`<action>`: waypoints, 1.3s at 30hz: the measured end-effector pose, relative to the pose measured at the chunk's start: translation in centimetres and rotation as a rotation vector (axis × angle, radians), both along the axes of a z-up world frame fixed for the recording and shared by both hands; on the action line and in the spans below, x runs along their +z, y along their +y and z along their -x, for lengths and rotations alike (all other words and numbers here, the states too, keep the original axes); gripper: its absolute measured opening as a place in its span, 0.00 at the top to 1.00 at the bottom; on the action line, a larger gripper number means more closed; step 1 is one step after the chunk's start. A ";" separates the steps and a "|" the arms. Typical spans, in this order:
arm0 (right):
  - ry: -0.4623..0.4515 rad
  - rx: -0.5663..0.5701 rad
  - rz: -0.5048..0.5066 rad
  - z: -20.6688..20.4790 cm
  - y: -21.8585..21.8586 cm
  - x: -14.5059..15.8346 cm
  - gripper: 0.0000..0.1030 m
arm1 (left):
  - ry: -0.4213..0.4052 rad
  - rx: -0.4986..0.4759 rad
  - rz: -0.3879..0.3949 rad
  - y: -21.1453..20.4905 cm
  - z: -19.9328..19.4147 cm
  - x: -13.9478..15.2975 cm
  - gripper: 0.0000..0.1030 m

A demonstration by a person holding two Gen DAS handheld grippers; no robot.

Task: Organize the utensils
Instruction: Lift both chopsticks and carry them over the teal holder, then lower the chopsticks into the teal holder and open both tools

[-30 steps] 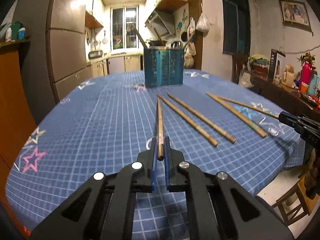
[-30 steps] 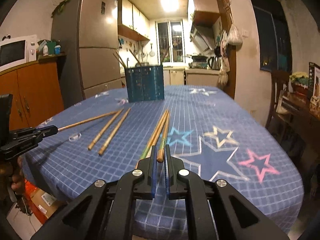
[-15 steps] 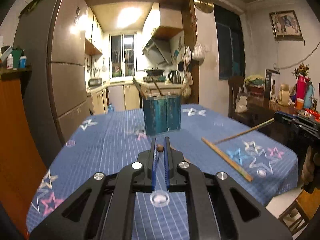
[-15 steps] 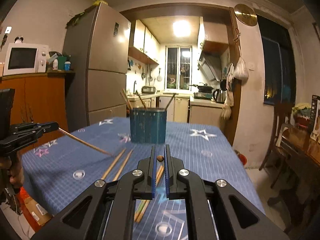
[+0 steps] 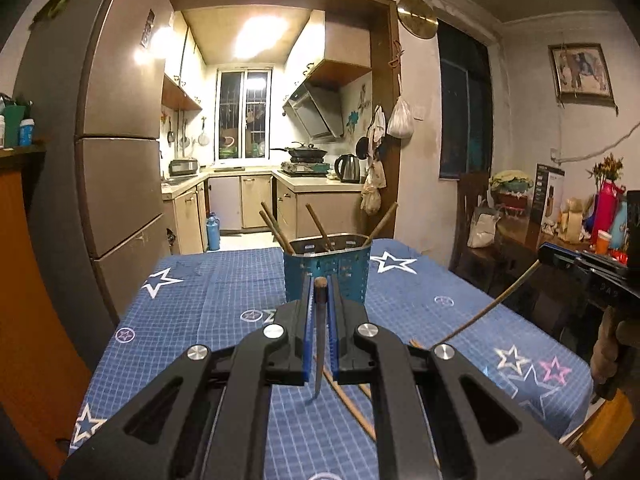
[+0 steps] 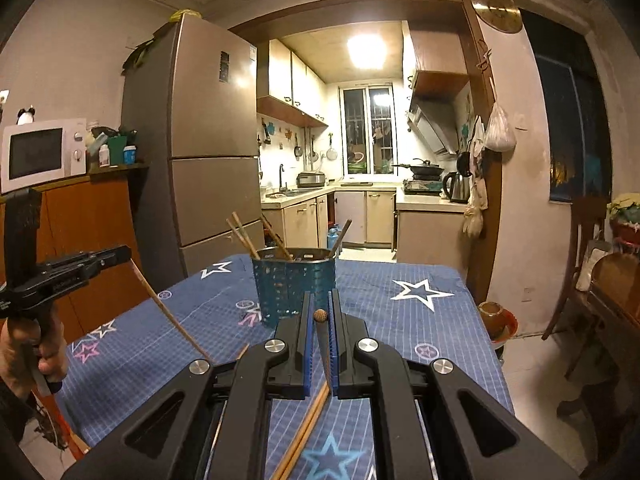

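Note:
A blue perforated utensil holder point(image 5: 326, 270) stands on the blue star tablecloth point(image 5: 192, 312) with several chopsticks leaning in it; it also shows in the right wrist view point(image 6: 294, 282). My left gripper point(image 5: 319, 292) is shut on a wooden chopstick point(image 5: 319, 344) that hangs down, raised above the table, short of the holder. My right gripper point(image 6: 320, 314) is shut on another chopstick point(image 6: 325, 354), also lifted. Each gripper shows in the other's view, the right one point(image 5: 560, 258) and the left one point(image 6: 108, 256), with its chopstick slanting down. Loose chopsticks point(image 5: 348, 400) point(image 6: 304, 432) lie on the cloth below.
A fridge point(image 6: 208, 152) and an orange cabinet with a microwave point(image 6: 40, 152) stand at the left. A dark chair point(image 6: 588, 264) and a cluttered sideboard point(image 5: 560, 216) are at the right. The kitchen lies behind the table.
Both grippers have lifted their chopsticks off the cloth and tipped level, so each chopstick now hangs downward. Both have moved closer to the holder.

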State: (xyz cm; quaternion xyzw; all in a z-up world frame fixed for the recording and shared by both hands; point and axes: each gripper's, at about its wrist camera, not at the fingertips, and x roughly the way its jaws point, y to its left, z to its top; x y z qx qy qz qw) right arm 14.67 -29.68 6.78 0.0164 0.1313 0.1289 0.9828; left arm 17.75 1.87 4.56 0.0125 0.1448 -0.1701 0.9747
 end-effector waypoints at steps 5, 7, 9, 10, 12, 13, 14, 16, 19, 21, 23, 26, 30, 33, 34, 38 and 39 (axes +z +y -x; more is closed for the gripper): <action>0.022 0.011 0.004 -2.8 -0.2 1.1 0.92 | 0.008 -0.004 0.003 -0.2 -2.0 1.4 0.95; 0.027 0.013 0.007 -3.7 -0.1 1.6 0.92 | 0.005 -0.005 -0.002 -0.6 -2.6 2.0 0.95; 0.027 0.014 0.014 -4.6 0.1 2.1 0.92 | 0.003 -0.008 -0.003 -0.8 -3.2 2.6 0.95; 0.026 0.016 0.016 -4.9 0.2 2.4 0.92 | 0.002 -0.011 -0.001 -0.9 -3.4 2.9 0.95; 0.023 0.020 0.021 -5.5 0.7 3.1 0.92 | -0.001 -0.013 -0.004 -1.1 -3.9 3.5 0.95; 0.019 0.021 0.025 -5.8 0.9 3.4 0.92 | -0.003 -0.015 -0.006 -1.2 -4.2 3.9 0.95; 0.018 0.024 0.025 -6.1 0.9 3.8 0.92 | -0.002 -0.017 -0.004 -1.4 -4.4 4.2 0.95; 0.017 0.030 0.021 -6.8 1.1 4.6 0.93 | 0.000 -0.021 -0.001 -1.5 -4.9 4.7 0.95; 0.007 0.030 0.012 -8.2 1.1 6.3 0.93 | 0.004 -0.022 0.016 -1.7 -5.8 5.8 0.95; -0.005 0.031 0.008 -8.8 1.2 7.5 0.93 | 0.002 -0.021 0.024 -1.8 -6.4 6.6 0.95; -0.020 0.034 0.008 -9.5 1.4 8.9 0.93 | -0.012 -0.017 0.027 -2.0 -6.9 7.9 0.95; -0.045 0.038 0.001 -10.8 1.8 11.4 0.93 | -0.035 -0.011 0.032 -2.3 -7.6 9.9 0.95; -0.075 0.045 -0.017 -12.7 2.3 14.6 0.93 | -0.066 0.001 0.044 -2.6 -8.6 12.7 0.95; -0.091 0.055 -0.027 -14.2 2.8 16.8 0.93 | -0.085 0.014 0.057 -2.7 -9.6 14.6 0.95; -0.096 0.056 -0.026 -14.5 3.0 17.3 0.93 | -0.088 0.019 0.059 -2.7 -9.9 15.1 0.95; -0.102 0.056 -0.020 -17.0 3.8 19.5 0.93 | -0.098 0.039 0.065 -2.9 -11.7 16.9 0.95; -0.101 0.056 -0.020 -17.6 4.0 19.7 0.93 | -0.100 0.042 0.067 -3.1 -12.3 17.2 0.95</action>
